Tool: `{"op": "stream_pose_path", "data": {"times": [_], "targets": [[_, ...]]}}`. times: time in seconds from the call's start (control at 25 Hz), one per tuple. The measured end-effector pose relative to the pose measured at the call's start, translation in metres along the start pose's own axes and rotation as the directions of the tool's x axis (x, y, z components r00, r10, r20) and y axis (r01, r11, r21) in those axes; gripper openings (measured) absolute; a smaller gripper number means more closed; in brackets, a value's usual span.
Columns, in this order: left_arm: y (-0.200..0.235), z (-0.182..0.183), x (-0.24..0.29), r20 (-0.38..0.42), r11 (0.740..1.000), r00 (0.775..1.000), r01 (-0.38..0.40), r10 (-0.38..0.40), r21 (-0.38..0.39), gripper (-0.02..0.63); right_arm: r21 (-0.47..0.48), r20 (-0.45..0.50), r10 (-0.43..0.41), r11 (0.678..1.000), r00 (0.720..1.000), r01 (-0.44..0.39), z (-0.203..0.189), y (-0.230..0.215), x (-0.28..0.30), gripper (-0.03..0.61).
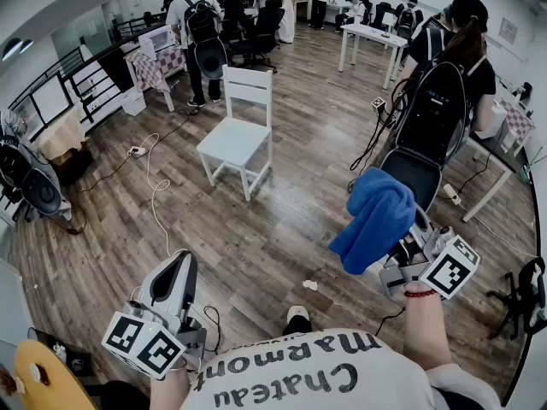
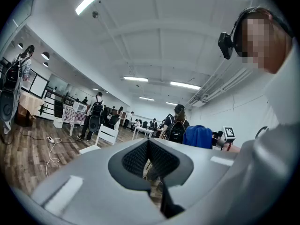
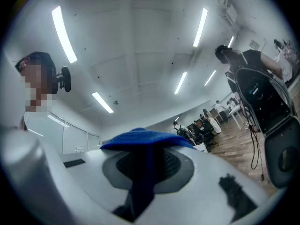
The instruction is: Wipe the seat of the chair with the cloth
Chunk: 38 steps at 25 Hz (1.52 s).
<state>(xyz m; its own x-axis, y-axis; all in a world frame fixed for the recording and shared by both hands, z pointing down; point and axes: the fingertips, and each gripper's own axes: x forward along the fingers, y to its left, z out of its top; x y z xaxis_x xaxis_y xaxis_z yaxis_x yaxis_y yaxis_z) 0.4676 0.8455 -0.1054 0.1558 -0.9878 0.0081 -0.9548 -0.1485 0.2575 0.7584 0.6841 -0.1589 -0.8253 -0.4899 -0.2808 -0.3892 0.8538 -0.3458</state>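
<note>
Right, here's where I stand: the wiping has not begun. The chair (image 1: 238, 135) sits in the upper middle of the head view, white, upright on the wooden floor (image 1: 282, 229), and its seat (image 1: 231, 143) is bare, with nothing lying on it. I am well apart from it, with a good stretch of floor between us.

The cloth (image 1: 376, 219) is in hand. It's blue and bunched, at the right of centre in the head view, and it stands up out of my right gripper (image 1: 395, 248). In the right gripper view the jaws are clamped on a fold of it, so the blue runs down between the pads and mushrooms out over the top. That looks like a firm pinch to me.

My left gripper (image 1: 183, 261) is at the lower left of the head view. Its jaws are pressed together with nothing between them — the left gripper view shows only the room beyond the tips.

So the cloth is picked up, and that's the part done. What's left, as I judge it, is nearly everything: closing the gap to the chair, bringing the cloth down flat on the seat and sweeping it across.

As for containers, I see no bucket or basin near the chair. A white box-like thing (image 1: 132, 101) sits on the floor at the upper left — what it holds, I cannot tell.
</note>
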Motion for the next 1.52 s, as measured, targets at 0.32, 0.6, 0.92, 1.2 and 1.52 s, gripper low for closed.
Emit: {"op": "stream_pose_path", "data": {"times": [0.32, 0.6, 0.92, 1.2, 1.52], "targets": [[0.009, -0.003, -0.009, 0.008, 1.0, 1.0, -0.008, 0.008, -0.001, 0.008, -0.008, -0.01, 0.015, 1.0, 1.0, -0.015, -0.01, 0.007, 0.006, 0.054], [0.005, 0.001, -0.017, 0.012, 1.0, 1.0, -0.021, 0.021, 0.003, 0.008, -0.012, -0.019, 0.032, 0.999, 0.999, -0.032, -0.007, 0.015, 0.007, 0.054], [0.011, -0.002, -0.039, 0.014, 0.999, 0.999, -0.05, 0.05, 0.003, 0.008, 0.001, -0.019, 0.05, 0.999, 0.999, -0.05, -0.017, 0.027, 0.011, 0.055], [0.024, -0.007, -0.065, 0.009, 0.995, 0.995, -0.096, 0.097, -0.012, 0.008, 0.003, -0.054, 0.067, 0.998, 0.996, -0.067, -0.033, 0.041, 0.023, 0.055], [0.055, -0.02, -0.085, 0.017, 0.984, 0.985, -0.169, 0.17, -0.061, 0.008, 0.039, -0.088, 0.09, 0.995, 0.992, -0.087, -0.067, 0.036, 0.047, 0.055]]}}
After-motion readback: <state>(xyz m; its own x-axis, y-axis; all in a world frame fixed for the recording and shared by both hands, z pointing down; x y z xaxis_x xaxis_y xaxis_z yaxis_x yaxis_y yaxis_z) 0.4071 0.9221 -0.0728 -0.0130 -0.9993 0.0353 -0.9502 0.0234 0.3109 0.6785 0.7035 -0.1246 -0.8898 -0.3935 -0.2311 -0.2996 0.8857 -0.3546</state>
